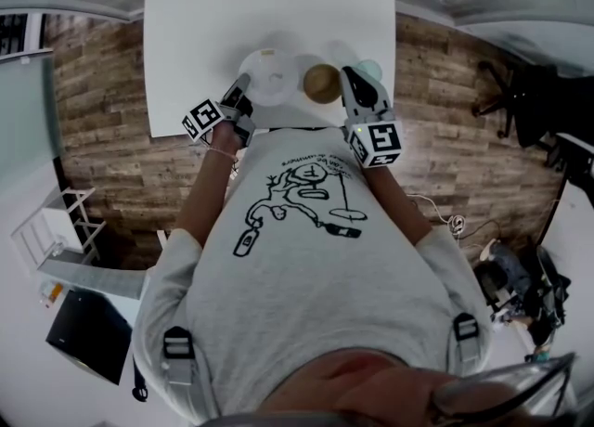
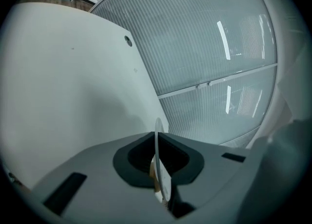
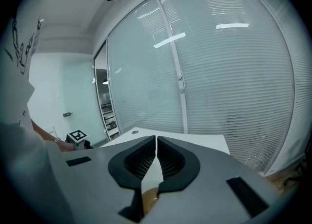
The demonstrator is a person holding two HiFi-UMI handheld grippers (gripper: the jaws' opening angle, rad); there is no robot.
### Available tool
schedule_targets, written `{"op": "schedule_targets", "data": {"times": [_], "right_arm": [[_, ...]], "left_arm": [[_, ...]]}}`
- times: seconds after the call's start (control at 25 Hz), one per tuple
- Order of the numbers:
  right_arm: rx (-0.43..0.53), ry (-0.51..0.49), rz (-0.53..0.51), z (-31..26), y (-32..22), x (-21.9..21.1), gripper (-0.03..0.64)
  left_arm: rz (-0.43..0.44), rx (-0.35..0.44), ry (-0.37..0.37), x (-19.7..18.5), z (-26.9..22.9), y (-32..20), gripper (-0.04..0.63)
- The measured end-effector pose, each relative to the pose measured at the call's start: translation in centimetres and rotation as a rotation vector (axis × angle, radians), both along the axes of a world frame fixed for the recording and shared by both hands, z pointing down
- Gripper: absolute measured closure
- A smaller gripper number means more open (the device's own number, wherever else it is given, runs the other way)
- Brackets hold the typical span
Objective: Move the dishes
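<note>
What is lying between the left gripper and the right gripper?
The head view shows a white plate and a brown bowl side by side.

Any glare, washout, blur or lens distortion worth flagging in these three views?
Head view: heavy fisheye bowing; the white table is blown out, so the white plate barely separates from it. Left gripper view: dark vignetted corners, near jaws soft, light streaks on the glass wall. Right gripper view: similar streaks, blinds bowed.

Light grey tee [image 1: 306, 277] with a black doodle print [image 1: 302, 195], dark buckled straps [image 1: 176, 346] on the shoulders, maybe a thin bracelet [image 1: 221, 151] too.
</note>
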State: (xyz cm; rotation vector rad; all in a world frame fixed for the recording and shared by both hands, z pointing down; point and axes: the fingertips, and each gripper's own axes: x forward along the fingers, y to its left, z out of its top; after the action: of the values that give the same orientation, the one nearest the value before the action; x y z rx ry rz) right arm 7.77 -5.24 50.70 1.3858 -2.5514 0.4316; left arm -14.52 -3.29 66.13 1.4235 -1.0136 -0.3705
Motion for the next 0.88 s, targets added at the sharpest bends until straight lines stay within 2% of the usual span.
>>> {"op": "schedule_targets", "data": {"times": [0.2,0.88], "right_arm": [[0.024,0.003,-0.005,-0.6,0.0,0.2,0.577],[0.049,0.017,-0.022,-1.2,0.2,-0.2,0.576]], "left_arm": [[-0.013,-0.029,-0.007,0.2,1.9,0.1,0.583],[0.024,-0.046,-0.056,0.4,4.8,-0.1,0.583]]}}
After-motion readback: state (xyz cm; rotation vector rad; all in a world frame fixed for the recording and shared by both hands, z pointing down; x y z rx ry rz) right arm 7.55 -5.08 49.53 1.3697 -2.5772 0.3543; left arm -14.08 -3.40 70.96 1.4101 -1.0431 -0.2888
